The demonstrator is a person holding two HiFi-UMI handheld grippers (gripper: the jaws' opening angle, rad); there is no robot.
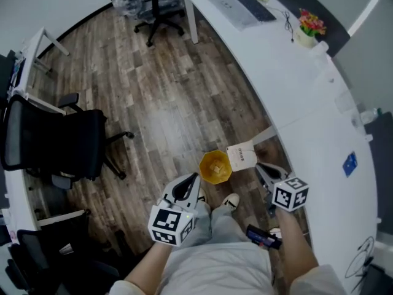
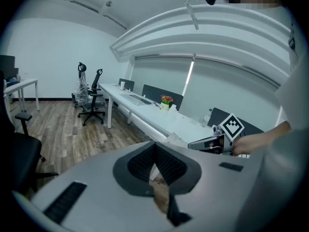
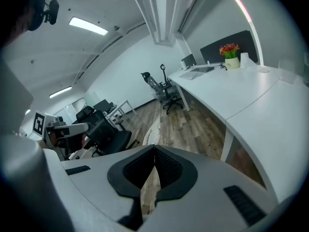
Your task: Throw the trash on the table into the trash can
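A yellow trash can (image 1: 215, 166) stands on the wooden floor by the person's feet. My right gripper (image 1: 258, 166) is shut on a white printed paper card (image 1: 241, 157), which hangs just right of the can's rim. Seen edge-on, the card (image 3: 153, 127) rises as a thin strip from the closed right gripper (image 3: 154, 147). My left gripper (image 1: 194, 178) is at the can's left side, and its jaws meet with nothing between them. The left gripper view shows the right gripper (image 2: 207, 141) with the card (image 2: 176, 139) at its tip.
A long white desk (image 1: 295, 103) curves along the right, carrying a keyboard (image 1: 249, 3), a flower pot (image 1: 310, 26) and a blue item (image 1: 350, 163). A black office chair (image 1: 67, 143) stands at the left, and another chair (image 1: 156, 8) stands far back.
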